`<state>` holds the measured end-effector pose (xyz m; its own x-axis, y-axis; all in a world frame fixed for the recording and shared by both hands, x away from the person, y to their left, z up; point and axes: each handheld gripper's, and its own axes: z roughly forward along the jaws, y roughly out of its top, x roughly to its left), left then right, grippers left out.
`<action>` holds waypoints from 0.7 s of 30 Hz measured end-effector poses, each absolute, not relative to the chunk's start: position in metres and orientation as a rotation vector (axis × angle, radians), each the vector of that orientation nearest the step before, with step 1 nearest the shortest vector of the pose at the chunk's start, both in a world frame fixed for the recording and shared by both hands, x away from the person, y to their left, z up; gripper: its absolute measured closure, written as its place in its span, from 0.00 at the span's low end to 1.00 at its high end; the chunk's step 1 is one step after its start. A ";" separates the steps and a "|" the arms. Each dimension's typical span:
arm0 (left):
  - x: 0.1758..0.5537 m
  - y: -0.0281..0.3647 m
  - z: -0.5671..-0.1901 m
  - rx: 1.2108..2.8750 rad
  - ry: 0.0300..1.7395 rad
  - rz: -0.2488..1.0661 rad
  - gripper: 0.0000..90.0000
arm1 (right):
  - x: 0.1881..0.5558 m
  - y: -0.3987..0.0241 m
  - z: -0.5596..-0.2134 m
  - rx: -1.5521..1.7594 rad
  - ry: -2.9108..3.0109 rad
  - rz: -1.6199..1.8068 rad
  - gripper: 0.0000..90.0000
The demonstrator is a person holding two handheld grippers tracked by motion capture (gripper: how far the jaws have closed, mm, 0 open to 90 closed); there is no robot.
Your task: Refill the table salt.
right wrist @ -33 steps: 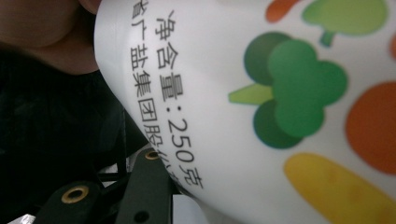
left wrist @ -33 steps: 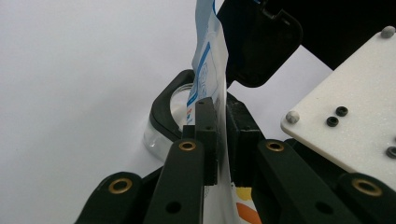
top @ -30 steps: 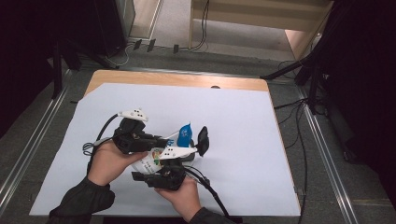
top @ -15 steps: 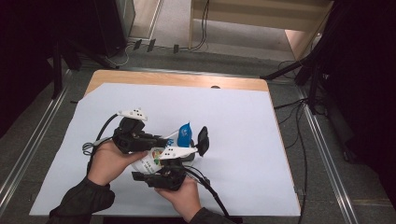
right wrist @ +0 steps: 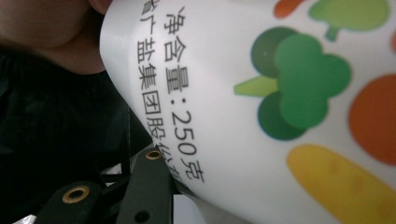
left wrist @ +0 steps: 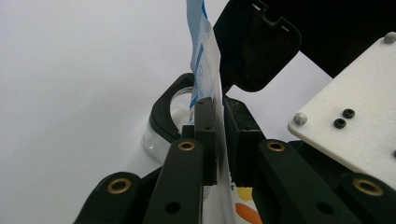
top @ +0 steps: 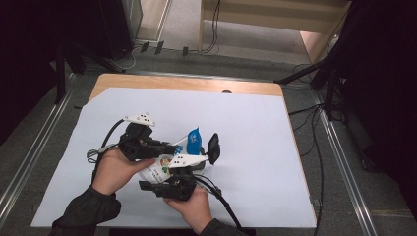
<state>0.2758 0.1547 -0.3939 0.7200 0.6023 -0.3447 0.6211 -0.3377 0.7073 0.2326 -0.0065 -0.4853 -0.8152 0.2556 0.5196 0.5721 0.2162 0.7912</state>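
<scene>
**Left gripper pinches the pouch at the table's near edge**

Both hands are in tight over the white sheet (top: 255,128) covering the table, close to the person's side. The left gripper (left wrist: 218,140) has its two black jaws pressed together on the thin blue-and-white top edge of a plastic pouch (left wrist: 205,79), the film standing upright between the pads. From above, that blue tip of the pouch (top: 194,140) pokes up between the two tools, with the printed white body tucked under the hands. The right gripper (top: 209,150) sits just beside it, held in the right hand (top: 194,209); one black jaw reaches past the pouch, but whether its jaws are apart or together I cannot tell. Its own camera is right up against the pouch's face: vegetable drawings, Chinese print, "250". The left hand (top: 115,169) cradles the pouch from below.
</scene>
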 end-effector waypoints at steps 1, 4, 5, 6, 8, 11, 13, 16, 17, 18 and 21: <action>0.276 0.154 -0.394 2.029 0.931 -0.030 0.94 | 0.233 -0.007 -0.486 -0.778 -2.215 -1.636 0.76; 0.276 0.154 -0.394 2.029 0.927 -0.034 0.94 | 0.233 -0.007 -0.486 -0.780 -2.210 -1.632 0.76; 0.277 0.154 -0.394 2.029 0.928 -0.035 0.94 | 0.233 -0.007 -0.486 -0.779 -2.208 -1.632 0.76; 0.277 0.154 -0.394 2.029 0.929 -0.036 0.94 | 0.233 -0.007 -0.486 -0.780 -2.208 -1.632 0.76; 0.277 0.154 -0.394 2.025 0.935 -0.038 0.94 | 0.233 -0.007 -0.486 -0.779 -2.201 -1.632 0.76; 0.276 0.154 -0.393 2.019 0.937 -0.037 0.94 | 0.234 -0.007 -0.486 -0.776 -2.195 -1.637 0.76; 0.276 0.153 -0.393 2.023 0.936 -0.037 0.95 | 0.234 -0.008 -0.485 -0.777 -2.198 -1.636 0.76; 0.276 0.153 -0.393 2.028 0.937 -0.026 0.97 | 0.234 -0.007 -0.485 -0.779 -2.203 -1.635 0.76; 0.276 0.152 -0.392 2.029 0.939 -0.023 0.98 | 0.234 -0.007 -0.486 -0.779 -2.210 -1.635 0.76; 0.276 0.152 -0.392 2.029 0.939 -0.023 0.98 | 0.234 -0.007 -0.486 -0.779 -2.210 -1.635 0.76; 0.276 0.152 -0.392 2.024 0.951 -0.016 0.99 | 0.233 -0.007 -0.486 -0.783 -2.209 -1.633 0.74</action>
